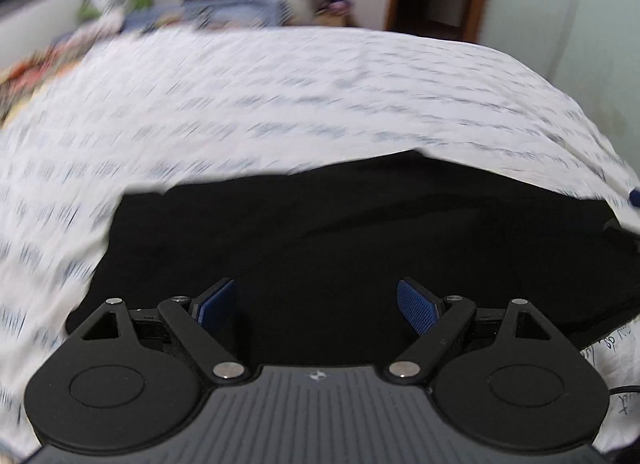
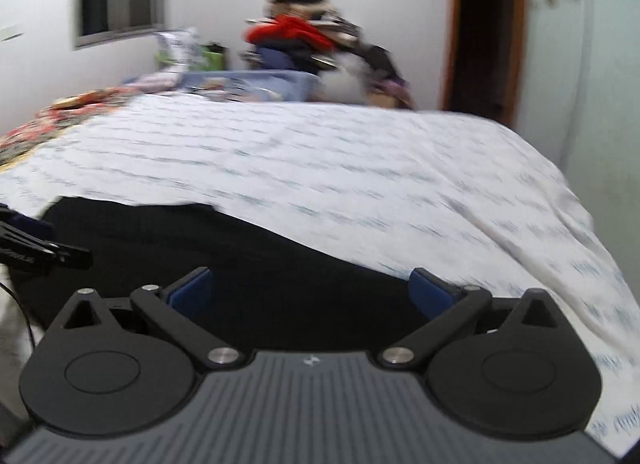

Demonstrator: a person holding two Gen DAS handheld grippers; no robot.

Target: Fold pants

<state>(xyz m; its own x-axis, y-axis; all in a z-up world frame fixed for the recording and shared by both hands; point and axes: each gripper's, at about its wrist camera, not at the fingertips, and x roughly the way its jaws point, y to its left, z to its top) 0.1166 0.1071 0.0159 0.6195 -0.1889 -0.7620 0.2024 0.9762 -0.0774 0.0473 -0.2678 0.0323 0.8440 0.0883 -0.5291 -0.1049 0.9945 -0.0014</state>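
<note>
The black pants point(image 1: 320, 232) lie flat on the near part of a bed with a white patterned sheet point(image 1: 280, 103). My left gripper point(image 1: 316, 304) is open and empty, its blue pads point(image 1: 416, 304) spread wide just above the pants. In the right wrist view the pants point(image 2: 240, 256) fill the lower left on the same sheet point(image 2: 360, 167). My right gripper point(image 2: 310, 292) is open and empty over the pants' right edge. The left gripper's black tip point(image 2: 40, 248) shows at the left edge of the right wrist view. Both views are motion-blurred.
A pile of clothes point(image 2: 296, 39) and a blue basket point(image 2: 256, 83) stand beyond the far end of the bed. A colourful cloth point(image 2: 52, 119) lies at the far left. A dark doorway point(image 2: 480, 31) and a pale wardrobe point(image 2: 580, 63) are at right.
</note>
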